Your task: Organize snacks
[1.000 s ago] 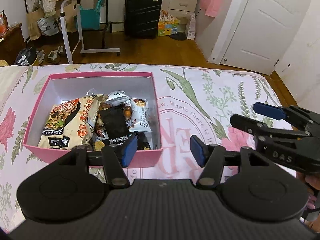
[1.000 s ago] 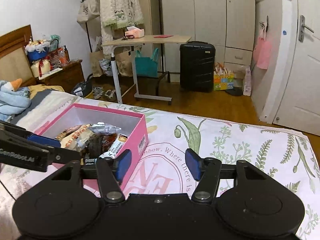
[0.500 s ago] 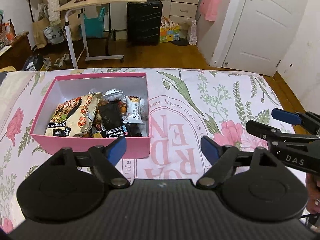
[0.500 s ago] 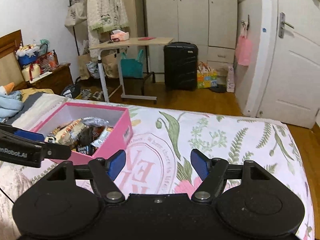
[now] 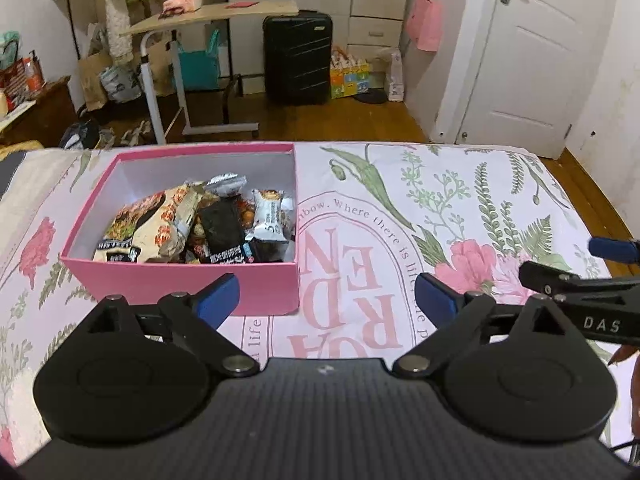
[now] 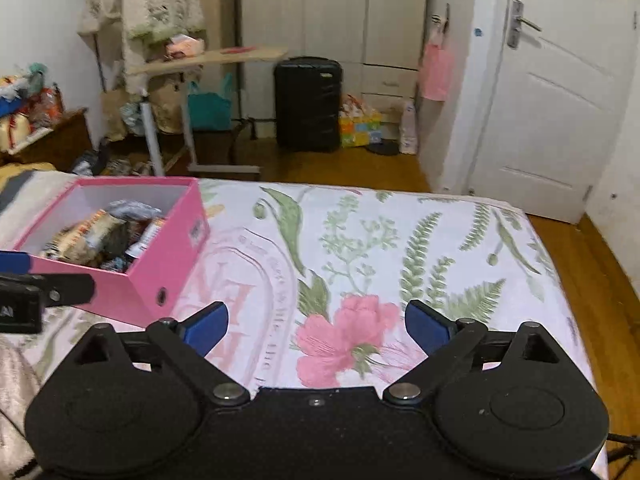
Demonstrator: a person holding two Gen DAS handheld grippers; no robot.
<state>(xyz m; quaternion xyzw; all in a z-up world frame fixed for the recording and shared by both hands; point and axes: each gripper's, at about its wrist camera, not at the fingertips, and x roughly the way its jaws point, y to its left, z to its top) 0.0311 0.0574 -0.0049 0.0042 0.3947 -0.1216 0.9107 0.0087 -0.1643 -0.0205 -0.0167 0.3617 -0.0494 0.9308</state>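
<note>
A pink box (image 5: pixel 176 280) with a white inside sits on the floral bedspread, left of centre. It holds several snack packets (image 5: pixel 200 224) piled together. The box also shows at the left of the right wrist view (image 6: pixel 160 264). My left gripper (image 5: pixel 326 300) is open and empty, held above the bedspread just in front of the box's near right corner. My right gripper (image 6: pixel 316 326) is open and empty, above the pink flower print to the right of the box. It also shows at the right edge of the left wrist view (image 5: pixel 580 276).
The floral bedspread (image 6: pixel 400 240) stretches right of the box to the bed's edge. Beyond the bed are wooden floor, a rolling side table (image 5: pixel 208 16), a black suitcase (image 5: pixel 298 60) and a white door (image 5: pixel 552 60).
Both grippers have pulled back from the box and opened wider. The right gripper has swung to the right, so the box sits further left in its view.
</note>
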